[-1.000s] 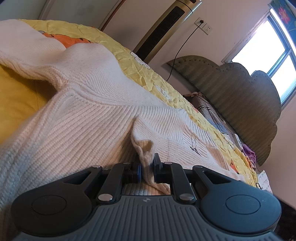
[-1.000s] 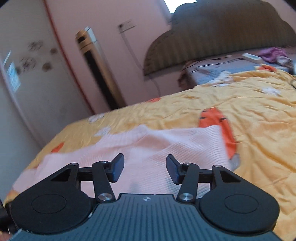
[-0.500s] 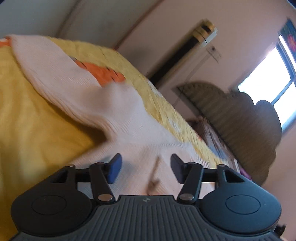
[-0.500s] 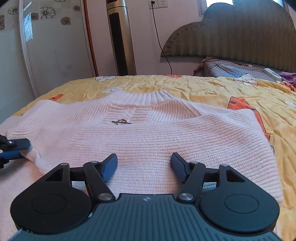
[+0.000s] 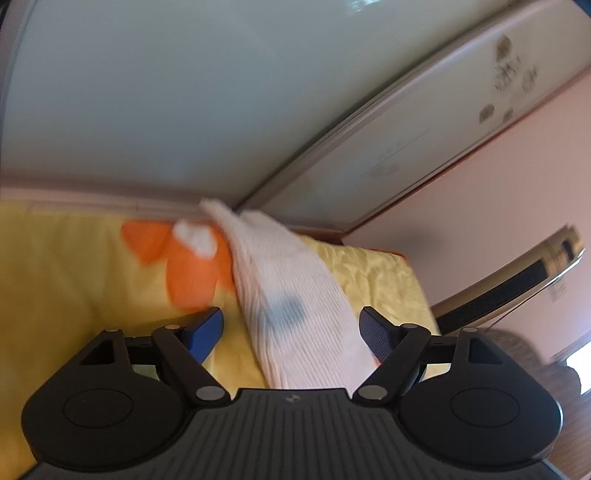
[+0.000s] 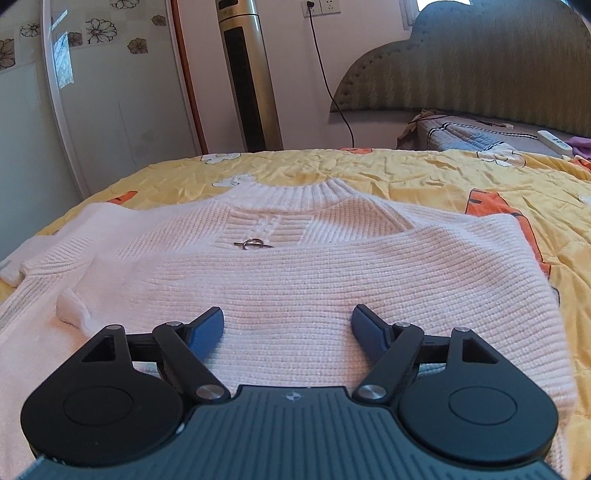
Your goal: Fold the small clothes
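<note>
Writing legible enough to read appears nowhere. Flower decals [image 6: 96,30] dot the wardrobe door at left, then a tower fan [image 6: 248,74], a wall socket [image 6: 320,6] and a padded headboard [image 6: 480,62]. A white knit sweater [image 6: 295,280] lies on the yellow quilt [image 6: 424,173]. Left gripper [image 5: 291,325] jaws are opening, the sleeve [image 5: 284,291] lying unpressed between them; right gripper [image 6: 288,323] jaws are opening above the sweater, gripping nothing.

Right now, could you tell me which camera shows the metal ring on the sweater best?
The right wrist view: the metal ring lies sharp just below the collar of the white sweater. The left wrist view shows only one blurred sleeve, no ring.
</note>
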### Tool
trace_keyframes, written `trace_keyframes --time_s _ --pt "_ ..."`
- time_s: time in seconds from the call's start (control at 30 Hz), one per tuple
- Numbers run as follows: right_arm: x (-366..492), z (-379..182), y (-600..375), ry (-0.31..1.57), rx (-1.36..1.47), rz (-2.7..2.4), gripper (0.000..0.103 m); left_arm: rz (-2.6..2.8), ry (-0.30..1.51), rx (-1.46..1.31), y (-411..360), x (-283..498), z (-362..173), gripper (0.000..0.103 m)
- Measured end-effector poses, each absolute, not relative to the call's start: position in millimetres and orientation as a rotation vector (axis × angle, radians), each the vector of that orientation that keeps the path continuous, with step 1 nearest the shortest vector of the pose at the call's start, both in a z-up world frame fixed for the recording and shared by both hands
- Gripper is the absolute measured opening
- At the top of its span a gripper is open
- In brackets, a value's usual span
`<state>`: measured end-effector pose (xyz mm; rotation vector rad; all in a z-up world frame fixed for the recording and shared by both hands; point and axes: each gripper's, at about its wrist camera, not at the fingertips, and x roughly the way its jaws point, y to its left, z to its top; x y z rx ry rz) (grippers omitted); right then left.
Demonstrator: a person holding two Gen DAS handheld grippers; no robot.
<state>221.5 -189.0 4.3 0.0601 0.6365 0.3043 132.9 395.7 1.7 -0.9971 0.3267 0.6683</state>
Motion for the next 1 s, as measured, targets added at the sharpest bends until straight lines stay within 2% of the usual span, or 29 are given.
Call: trace_keyframes --time_s 0.07,0.13,0.27,0.37,0.47,0.53,0.6,0.73,0.77,0.8,0.83,0.87,0.9,0.93,0.97,1.0 --pt "221.9 4.6 -189.1 0.637 0.064 0.307 0.080 0.720 0.385 -0.893 395.1 149.8 3.1 0.033" --pt "221.9 5.0 -189.4 0.636 0.067 0.309 0.080 0.757 0.419 -0.831 398.0 158.3 2.4 0.019" --pt "221.9 5.4 -191.1 0.635 0.081 0.312 0.080 0.798 0.409 -0.736 385.8 165.2 8.7 0.015" --pt "222.2 5.5 -192.1 0.634 0.088 0.314 0.080 0.767 0.317 -0.668 354.5 166.1 33.3 0.014" --pt "222.2 5.4 -194.4 0.633 0.105 0.318 0.080 0.491 0.273 -0.593 279.3 170.7 69.9 0.013" --pt "222.3 5.6 -197.4 0.631 0.126 0.324 0.080 0.208 0.318 -0.514 211.1 174.1 81.3 0.014" --pt "222.7 5.5 -201.7 0.628 0.157 0.332 0.080 -0.036 0.399 -0.463 144.4 172.9 71.1 0.014" --pt "223.4 4.5 -213.3 0.620 0.244 0.352 0.080 -0.268 0.695 -0.468 62.2 180.2 14.1 0.017" --pt "223.5 4.1 -216.9 0.618 0.271 0.359 0.080 -0.277 0.736 -0.495 55.5 178.8 2.2 0.017" --pt "223.6 3.7 -221.1 0.615 0.299 0.365 0.080 -0.265 0.694 -0.523 56.2 169.7 -0.3 0.018" --pt "223.5 3.1 -224.7 0.612 0.324 0.368 0.079 -0.269 0.670 -0.553 58.5 162.9 0.5 0.028" --pt "223.1 2.3 -228.6 0.608 0.355 0.374 0.079 -0.284 0.680 -0.583 62.0 158.1 2.6 0.048" --pt "223.1 1.6 -231.9 0.605 0.380 0.380 0.079 -0.292 0.692 -0.612 66.3 153.9 5.0 0.061" --pt "223.5 0.9 -234.7 0.603 0.402 0.386 0.079 -0.282 0.674 -0.644 71.2 142.9 9.7 0.082" --pt "224.1 0.1 -237.1 0.602 0.420 0.391 0.079 -0.260 0.632 -0.655 76.7 134.0 13.6 0.086" --pt "224.3 -0.5 -238.7 0.601 0.434 0.396 0.079 -0.226 0.581 -0.656 83.8 126.8 18.5 0.086"
